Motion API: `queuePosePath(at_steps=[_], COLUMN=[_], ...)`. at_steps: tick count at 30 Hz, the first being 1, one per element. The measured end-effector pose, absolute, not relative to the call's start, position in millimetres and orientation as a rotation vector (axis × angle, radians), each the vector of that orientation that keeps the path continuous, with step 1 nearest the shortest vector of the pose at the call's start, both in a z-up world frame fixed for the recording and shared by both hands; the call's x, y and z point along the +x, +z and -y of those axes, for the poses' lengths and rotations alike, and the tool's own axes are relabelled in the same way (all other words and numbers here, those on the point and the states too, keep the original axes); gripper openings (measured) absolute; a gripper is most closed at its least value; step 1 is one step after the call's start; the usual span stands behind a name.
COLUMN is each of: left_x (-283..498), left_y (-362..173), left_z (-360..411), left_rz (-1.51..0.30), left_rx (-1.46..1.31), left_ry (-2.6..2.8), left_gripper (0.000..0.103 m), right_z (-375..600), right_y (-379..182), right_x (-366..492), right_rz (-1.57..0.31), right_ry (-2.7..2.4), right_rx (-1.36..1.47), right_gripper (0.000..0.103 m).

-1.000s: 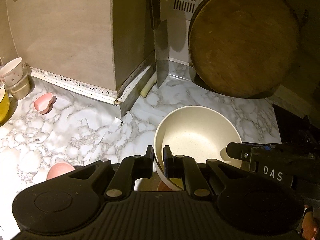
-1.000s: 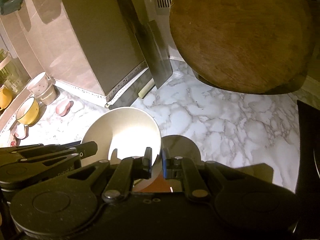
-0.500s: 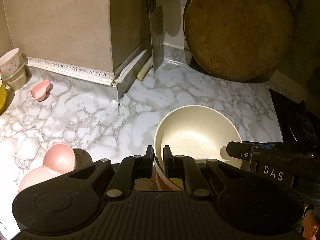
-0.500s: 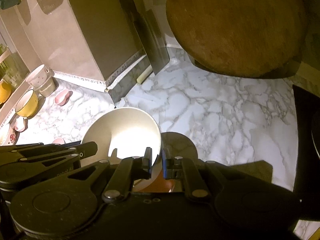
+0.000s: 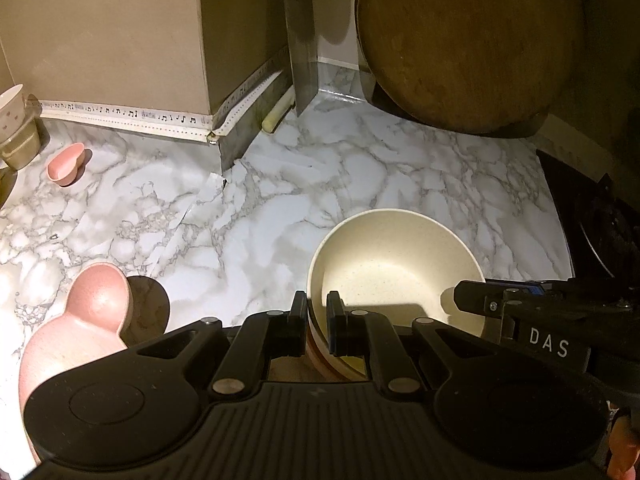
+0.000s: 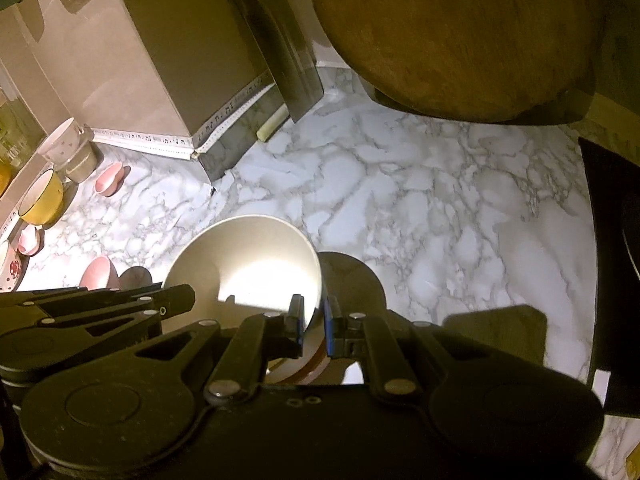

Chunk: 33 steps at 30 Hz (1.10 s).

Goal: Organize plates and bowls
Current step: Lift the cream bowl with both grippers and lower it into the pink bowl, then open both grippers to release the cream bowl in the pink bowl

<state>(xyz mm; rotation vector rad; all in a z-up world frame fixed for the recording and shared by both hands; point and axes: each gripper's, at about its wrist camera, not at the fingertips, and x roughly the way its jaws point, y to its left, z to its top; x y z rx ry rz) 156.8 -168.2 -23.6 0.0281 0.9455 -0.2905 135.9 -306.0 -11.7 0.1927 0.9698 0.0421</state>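
A cream bowl [image 5: 396, 268] with an orange band low on its outside is held above the marble counter [image 5: 280, 208]. My left gripper [image 5: 317, 322] is shut on its left rim. My right gripper [image 6: 313, 326] is shut on its right rim, and the cream bowl [image 6: 256, 268] fills the lower middle of the right wrist view. The right gripper's arm shows at the right of the left wrist view. A pink lobed dish [image 5: 84, 320] lies on the counter at lower left, also in the right wrist view [image 6: 98, 272].
A round wooden board [image 5: 472, 40] and a cleaver [image 5: 302, 48] lean at the back. A small pink dish [image 5: 66, 163], stacked cups [image 6: 72, 152] and a yellow cup [image 6: 42, 196] stand at the left. A dark stove edge [image 5: 592, 216] is at the right.
Both grippers have pulled back and up with the bowl. The back wall and board look farther away, and the pink lobed dish has come into fuller view at lower left.
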Motion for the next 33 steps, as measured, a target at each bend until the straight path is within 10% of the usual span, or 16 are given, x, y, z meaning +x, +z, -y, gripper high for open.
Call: queuePosePath(at_steps=[33], left_x=[153.2], left_y=[-11.4], left_z=[158.9], left_rz=[-0.907], left_rx=[0.047], left_ry=[-0.297], left_gripper=[0.01], right_z=[303.9], right_y=[-1.9], right_x=[136.5], right_rz=[-0.955], right_ry=[0.059], right_rx=[0.189], right_gripper=[0.029])
